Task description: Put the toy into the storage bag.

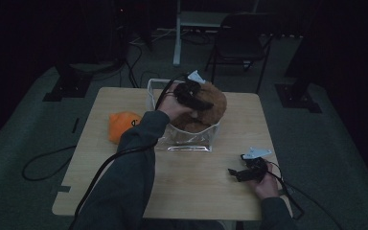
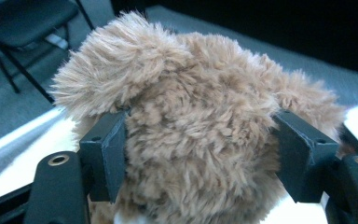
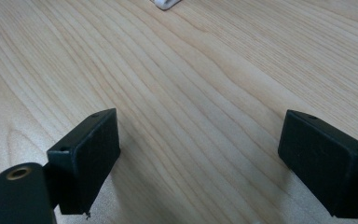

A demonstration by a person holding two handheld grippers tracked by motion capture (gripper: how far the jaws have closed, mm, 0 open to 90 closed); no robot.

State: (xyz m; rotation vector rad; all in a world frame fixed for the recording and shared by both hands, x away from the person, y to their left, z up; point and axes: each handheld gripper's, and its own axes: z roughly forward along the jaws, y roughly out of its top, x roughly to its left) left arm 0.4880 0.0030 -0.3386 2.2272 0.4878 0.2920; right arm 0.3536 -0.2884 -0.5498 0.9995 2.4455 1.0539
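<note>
Between my left claw's (image 2: pixel 199 154) black jaws a tan, shaggy plush (image 2: pixel 200 121) is showing, darker brown deep in the fur. Under my right claw (image 3: pixel 199 163), also black, the table (image 3: pixel 177 84) is showing pale wood with fine wavy grain. Left of my left claw an orange toy (image 1: pixel 122 125) is glowing.

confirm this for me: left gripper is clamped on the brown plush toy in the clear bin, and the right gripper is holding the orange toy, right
Not quite. The right gripper holds nothing: in the right gripper view its jaws stand open over bare table. The orange toy lies on the table left of the clear bin in the high view. The left gripper does press on the brown plush toy.
</note>
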